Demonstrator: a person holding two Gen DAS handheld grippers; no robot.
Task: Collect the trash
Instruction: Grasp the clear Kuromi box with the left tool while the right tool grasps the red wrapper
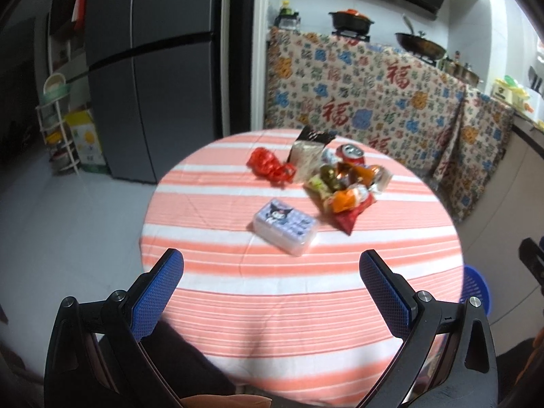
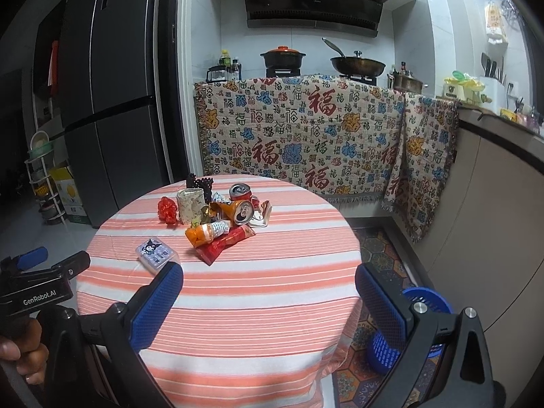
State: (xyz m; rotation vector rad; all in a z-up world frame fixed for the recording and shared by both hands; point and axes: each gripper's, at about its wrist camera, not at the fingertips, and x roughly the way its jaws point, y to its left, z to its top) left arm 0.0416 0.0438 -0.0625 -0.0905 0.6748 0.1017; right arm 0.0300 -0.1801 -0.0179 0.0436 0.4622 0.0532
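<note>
Striped round table [image 2: 217,306], kitchen counter [image 2: 493,156] behind.

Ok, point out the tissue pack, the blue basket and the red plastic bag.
tissue pack [image 1: 285,226], left wrist view, printed top face.
blue basket [image 2: 423,297], right wrist view, upper rim.
red plastic bag [image 1: 268,165], left wrist view, crumpled middle.

Ahead of the grippers: two crushed drink cans [image 2: 242,194], one crumpled red plastic bag [image 2: 167,208], one cartoon-printed tissue pack [image 2: 156,255], one blue plastic basket [image 2: 408,326].
</note>
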